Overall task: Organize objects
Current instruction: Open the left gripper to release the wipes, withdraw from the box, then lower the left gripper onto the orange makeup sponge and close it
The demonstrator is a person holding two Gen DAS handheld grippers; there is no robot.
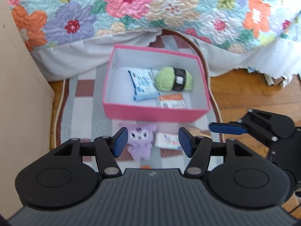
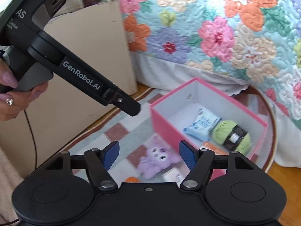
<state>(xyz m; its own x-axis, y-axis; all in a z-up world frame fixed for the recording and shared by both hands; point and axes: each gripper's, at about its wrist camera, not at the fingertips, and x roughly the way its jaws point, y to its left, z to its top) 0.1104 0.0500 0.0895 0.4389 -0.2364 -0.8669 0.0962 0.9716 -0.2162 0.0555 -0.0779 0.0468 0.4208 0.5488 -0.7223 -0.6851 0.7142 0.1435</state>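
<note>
A pink box with a white inside stands open on the rug. In it lie a light blue packet, a green yarn ball with a black band and an orange-and-white card. In front of the box a purple plush toy lies beside a small white packet. My left gripper hangs open high above the plush, nothing between its pads. My right gripper is open and empty too, above the same spot.
A checked oval rug lies on a wooden floor. A bed with a floral quilt rises behind the box. A beige panel stands at the left. A small orange object peeks out below. A person's hand holds the left gripper's handle.
</note>
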